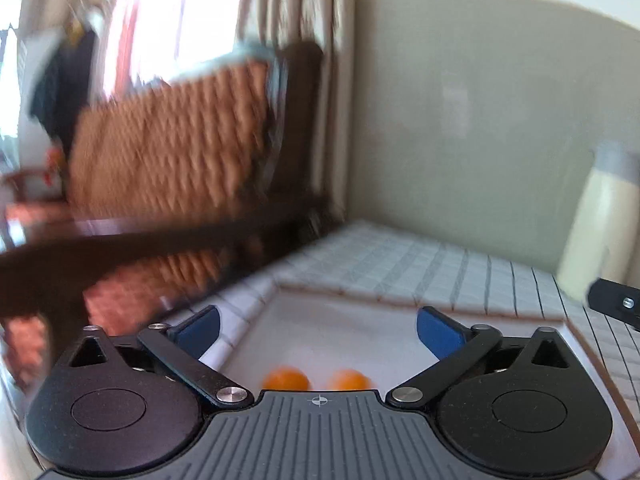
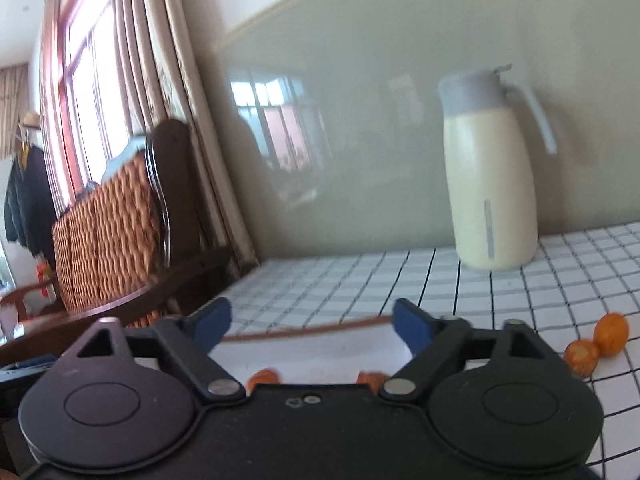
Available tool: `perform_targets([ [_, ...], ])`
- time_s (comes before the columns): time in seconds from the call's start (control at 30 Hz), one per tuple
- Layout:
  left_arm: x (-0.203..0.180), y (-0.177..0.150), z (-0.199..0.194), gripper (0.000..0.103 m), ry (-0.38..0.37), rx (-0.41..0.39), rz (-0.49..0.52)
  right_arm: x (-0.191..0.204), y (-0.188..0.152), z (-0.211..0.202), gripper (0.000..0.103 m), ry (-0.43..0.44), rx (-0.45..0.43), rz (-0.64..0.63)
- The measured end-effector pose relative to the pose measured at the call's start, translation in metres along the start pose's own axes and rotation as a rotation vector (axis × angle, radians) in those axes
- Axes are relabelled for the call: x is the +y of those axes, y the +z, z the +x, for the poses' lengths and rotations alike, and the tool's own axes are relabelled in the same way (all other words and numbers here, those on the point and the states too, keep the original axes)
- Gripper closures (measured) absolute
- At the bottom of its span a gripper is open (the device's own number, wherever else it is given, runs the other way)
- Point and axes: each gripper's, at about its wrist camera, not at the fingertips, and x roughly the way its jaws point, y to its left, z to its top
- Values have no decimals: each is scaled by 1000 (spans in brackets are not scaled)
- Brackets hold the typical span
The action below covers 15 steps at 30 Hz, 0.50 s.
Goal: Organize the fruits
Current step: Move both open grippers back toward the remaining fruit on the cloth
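Left gripper [image 1: 318, 330] and right gripper [image 2: 312, 326] both spread wide, nothing grasped. Small round orange fruits [image 1: 286, 379] sit in white wood-rimmed tray [image 1: 340, 320] at 6 o'clock; two more small orange fruits [image 2: 610, 334] on checked tablecloth [image 2: 500, 300] at 4 o'clock. Cream jug [image 2: 490, 176] at 2.

A matt, ribbed black plastic body is being shown on the left gripper [image 1: 318, 328], with smooth blue pads [image 1: 436, 334] and bright metal pivot pins [image 1: 231, 393]. The right gripper [image 2: 312, 326] is being seen in plainer matt black plastic. A tablecloth [image 2: 520, 280] with a thin black grid on white is being shown at centre right, smooth in look. The white tray [image 2: 312, 354] is being seen as smooth, with a brown rim. The cream jug [image 2: 490, 192] is being shown with a soft sheen and a grey lid. The wall panel [image 2: 352, 128] behind it is looking glossy, reflections being carried. At left, rough woven wicker [image 2: 104, 236] is being framed in dark polished wood beside cloth curtains [image 2: 176, 80]. The orange fruits [image 2: 611, 334] are looking slightly dimpled.
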Motion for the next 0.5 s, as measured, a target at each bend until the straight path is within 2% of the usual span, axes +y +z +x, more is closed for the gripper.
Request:
perform_targets([
  [0.07, -3, 4, -5, 0, -7, -23, 33, -3, 2, -4, 12, 14, -18, 12],
  [0.2, 0, 3, -6, 0, -38, -23, 11, -7, 2, -6, 11, 25, -19, 17],
  [0.5, -13, -2, -21, 0, -50, -57, 82, -12, 3, -11, 8, 24, -20, 22],
])
